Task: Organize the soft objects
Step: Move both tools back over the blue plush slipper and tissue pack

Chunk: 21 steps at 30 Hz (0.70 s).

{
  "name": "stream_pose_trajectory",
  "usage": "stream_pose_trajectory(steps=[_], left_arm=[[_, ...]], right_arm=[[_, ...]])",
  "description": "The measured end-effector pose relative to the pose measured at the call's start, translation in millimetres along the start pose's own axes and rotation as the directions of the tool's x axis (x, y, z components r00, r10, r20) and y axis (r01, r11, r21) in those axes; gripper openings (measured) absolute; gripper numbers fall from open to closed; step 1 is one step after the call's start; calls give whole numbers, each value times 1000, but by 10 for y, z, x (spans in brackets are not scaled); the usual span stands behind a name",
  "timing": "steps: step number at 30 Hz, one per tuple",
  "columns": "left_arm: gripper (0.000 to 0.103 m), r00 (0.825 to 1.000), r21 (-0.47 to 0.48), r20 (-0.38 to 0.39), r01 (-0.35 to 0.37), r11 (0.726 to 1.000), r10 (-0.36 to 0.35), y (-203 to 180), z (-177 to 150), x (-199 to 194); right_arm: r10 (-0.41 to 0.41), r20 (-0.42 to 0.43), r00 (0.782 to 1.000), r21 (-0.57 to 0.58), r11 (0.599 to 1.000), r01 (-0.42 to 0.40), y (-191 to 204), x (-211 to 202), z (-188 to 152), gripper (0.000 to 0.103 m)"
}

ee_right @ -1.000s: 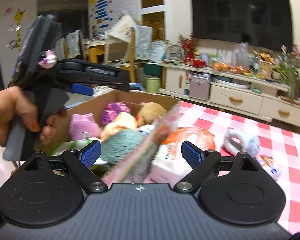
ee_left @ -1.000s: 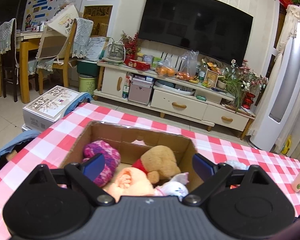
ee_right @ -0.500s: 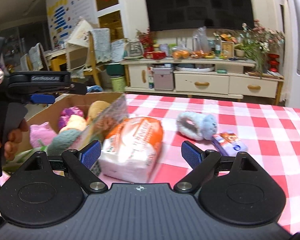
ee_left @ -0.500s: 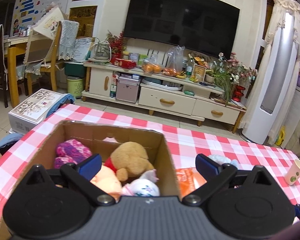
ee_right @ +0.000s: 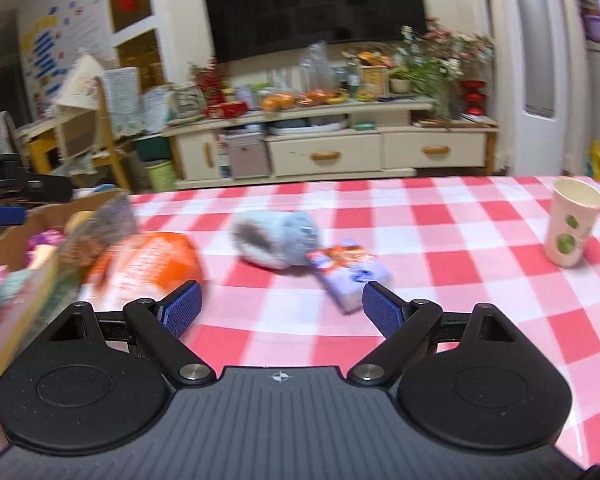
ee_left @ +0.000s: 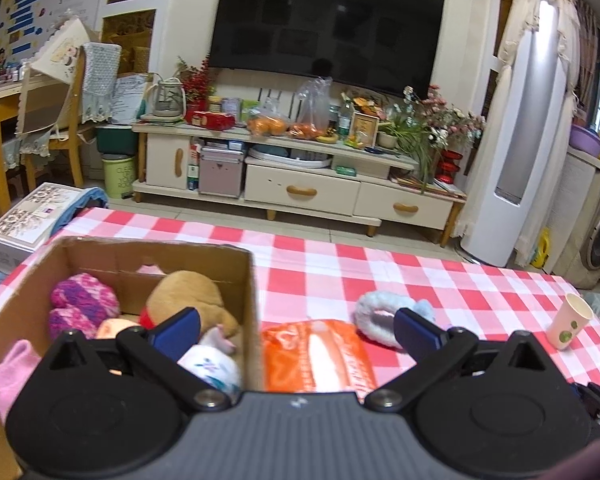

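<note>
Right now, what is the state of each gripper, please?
Left gripper: open, holding nothing; its jaws have just been opening.
Right gripper: open, holding nothing.

In the right wrist view motion blur smears the cardboard box (ee_right: 40, 248) at the left edge, its contents reading only as pink and teal blotches. The print on the orange packet (ee_right: 152, 260) and the small purple packet (ee_right: 350, 276) is unreadable. In the left wrist view the gripper body hides the orange packet's (ee_left: 316, 356) near end and the box's (ee_left: 140, 252) front wall.
</note>
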<state>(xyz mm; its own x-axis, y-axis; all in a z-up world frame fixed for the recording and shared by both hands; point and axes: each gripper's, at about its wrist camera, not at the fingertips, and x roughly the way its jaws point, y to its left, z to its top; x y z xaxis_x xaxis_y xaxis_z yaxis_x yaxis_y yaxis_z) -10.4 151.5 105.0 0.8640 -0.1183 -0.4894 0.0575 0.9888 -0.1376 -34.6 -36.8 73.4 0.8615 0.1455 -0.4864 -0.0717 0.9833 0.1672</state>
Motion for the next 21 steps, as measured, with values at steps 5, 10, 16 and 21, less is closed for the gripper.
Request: stream_pose_trajectory(steps=[5, 10, 16, 21], left_arm=[[102, 1000, 29, -22, 15, 999, -15, -165, -43, 73], [102, 999, 26, -43, 25, 999, -23, -258, -56, 157], [102, 998, 14, -67, 19, 1000, -18, -361, -82, 268], [102, 996, 4, -81, 21, 1000, -20, -443, -110, 344]], right_arm=[[-73, -12, 997, 11, 997, 73, -274, 261, -29, 103], [-93, -33, 995, -27, 995, 93, -423, 562, -18, 103], [-93, -70, 993, -52, 995, 90, -521, 900, 66, 103], [-96, -87, 992, -62, 994, 90, -591, 1105, 91, 103]])
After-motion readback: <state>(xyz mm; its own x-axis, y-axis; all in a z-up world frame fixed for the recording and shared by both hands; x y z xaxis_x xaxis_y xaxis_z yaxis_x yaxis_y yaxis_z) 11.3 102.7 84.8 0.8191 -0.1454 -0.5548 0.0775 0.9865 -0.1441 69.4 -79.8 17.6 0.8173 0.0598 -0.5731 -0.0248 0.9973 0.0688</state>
